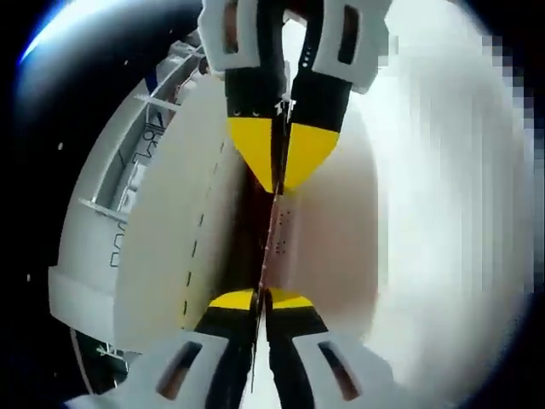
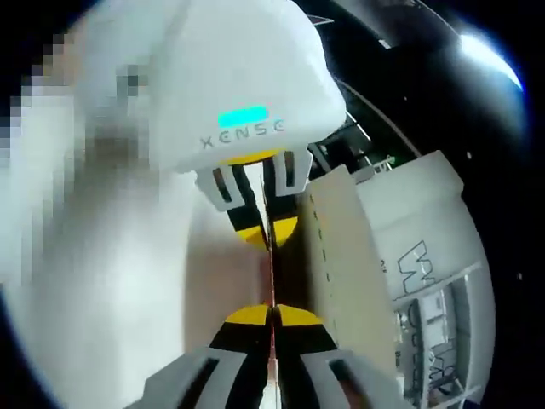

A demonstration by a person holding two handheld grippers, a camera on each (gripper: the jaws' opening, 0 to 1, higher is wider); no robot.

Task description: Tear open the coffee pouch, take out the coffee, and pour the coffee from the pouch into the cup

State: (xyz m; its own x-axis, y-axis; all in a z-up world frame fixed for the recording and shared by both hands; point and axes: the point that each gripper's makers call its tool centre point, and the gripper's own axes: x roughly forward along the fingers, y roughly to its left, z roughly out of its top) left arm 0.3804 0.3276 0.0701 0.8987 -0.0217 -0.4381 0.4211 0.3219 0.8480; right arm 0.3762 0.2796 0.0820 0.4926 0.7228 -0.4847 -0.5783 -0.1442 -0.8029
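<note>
Gripping the thin coffee pouch edge-on, both tongs clamped.

L gripper & R gripper both clamped, tips facing.

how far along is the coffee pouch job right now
Early. Done: both tools have hold of the pouch, seen edge-on as a thin strip. In hand: left tool and right tool are shut on it from opposite ends, set to tear. No tear is visible. Left: tearing, taking out the coffee, pouring.
</note>
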